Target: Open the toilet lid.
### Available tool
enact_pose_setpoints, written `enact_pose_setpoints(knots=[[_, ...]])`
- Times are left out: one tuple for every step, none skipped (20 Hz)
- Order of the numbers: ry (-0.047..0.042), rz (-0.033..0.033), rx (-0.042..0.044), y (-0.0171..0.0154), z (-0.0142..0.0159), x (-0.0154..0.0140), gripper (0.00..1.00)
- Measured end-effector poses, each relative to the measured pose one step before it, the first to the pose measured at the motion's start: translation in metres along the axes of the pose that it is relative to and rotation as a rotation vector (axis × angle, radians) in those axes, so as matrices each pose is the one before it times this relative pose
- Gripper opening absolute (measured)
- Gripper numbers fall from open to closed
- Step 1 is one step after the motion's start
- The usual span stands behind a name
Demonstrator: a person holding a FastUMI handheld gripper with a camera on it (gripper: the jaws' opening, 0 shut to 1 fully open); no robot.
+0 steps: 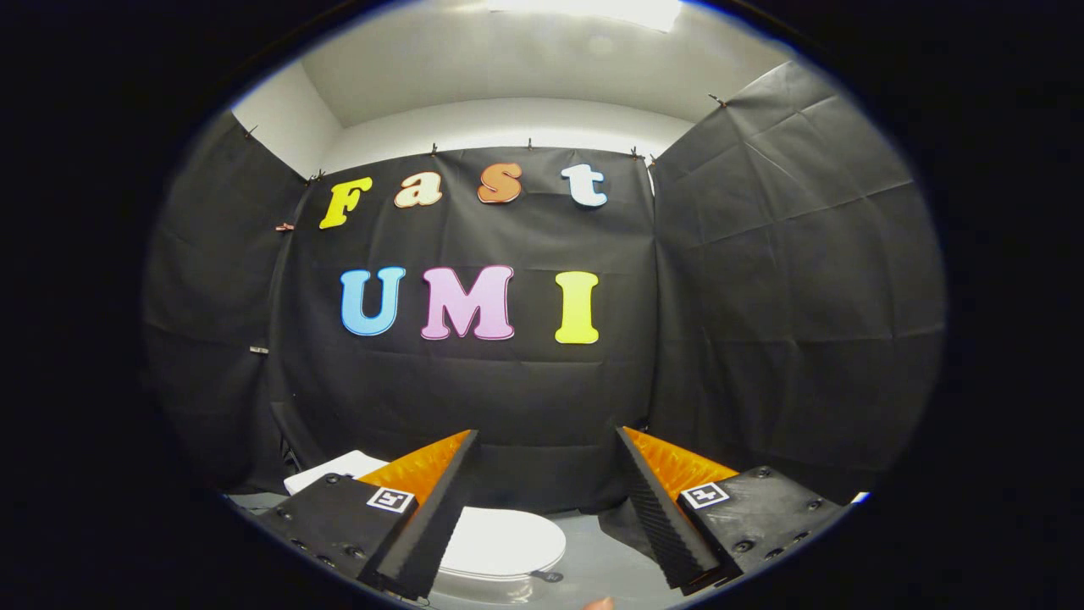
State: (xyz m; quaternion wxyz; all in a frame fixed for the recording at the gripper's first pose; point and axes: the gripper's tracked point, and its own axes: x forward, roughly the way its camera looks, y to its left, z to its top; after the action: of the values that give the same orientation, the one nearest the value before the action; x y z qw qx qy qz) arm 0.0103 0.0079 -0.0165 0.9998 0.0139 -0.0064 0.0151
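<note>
White toilet lid point(501, 542) lies closed.
The tongs point(546, 449) hang above it, spread wide, gripping nothing.

Closed toilet lid point(501, 542) lies below, between the spread fingers point(440, 500).

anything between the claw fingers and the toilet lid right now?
Nothing. In the gripper view the claw is open, fingers spread apart and holding nothing. The closed white toilet lid lies below, seen through the gap, with only grey floor beside it.

Black cloth walls point(796, 280), grey floor point(601, 568), bright ceiling light point(593, 10)
</note>
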Motion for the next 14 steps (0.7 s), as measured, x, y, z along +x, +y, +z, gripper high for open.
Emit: enact_pose_setpoints(knots=[[-0.00574,0.00597,-0.00073,0.00152,-0.00213,0.00084,0.98],[-0.00215,-0.00026,-0.00369,-0.00061,-0.00356,0.00244,0.98],[-0.00586,0.00119,-0.00485,-0.00050,-0.00391,0.00269,0.98],[-0.00380,0.00010,-0.00690,-0.00096,-0.00529,0.00250,0.98],[0.00140,0.00209,-0.00620,-0.00061,-0.00804,0.00418,0.98],[-0.00180,0.00337,-0.00161,-0.00045,-0.00730,0.00227,0.98],[-0.00067,0.00701,0.00431,0.00053,-0.00838,0.00285,0.98],[-0.00473,0.01119,0.00517,0.00060,-0.00841,0.00318,0.98],[-0.00202,0.00744,0.00201,-0.00007,-0.00920,0.00226,0.98],[0.00189,0.00234,-0.00149,-0.00245,-0.01163,0.00380,0.98],[0.00720,-0.00729,-0.00714,-0.00434,-0.01272,0.00386,0.98],[0.01336,-0.00725,-0.01200,-0.00403,-0.01481,0.00361,0.99],[0.00865,-0.00114,-0.00925,-0.00182,-0.01299,0.00283,0.99],[0.01471,-0.00079,-0.00764,-0.00166,-0.01410,0.00202,0.98]])
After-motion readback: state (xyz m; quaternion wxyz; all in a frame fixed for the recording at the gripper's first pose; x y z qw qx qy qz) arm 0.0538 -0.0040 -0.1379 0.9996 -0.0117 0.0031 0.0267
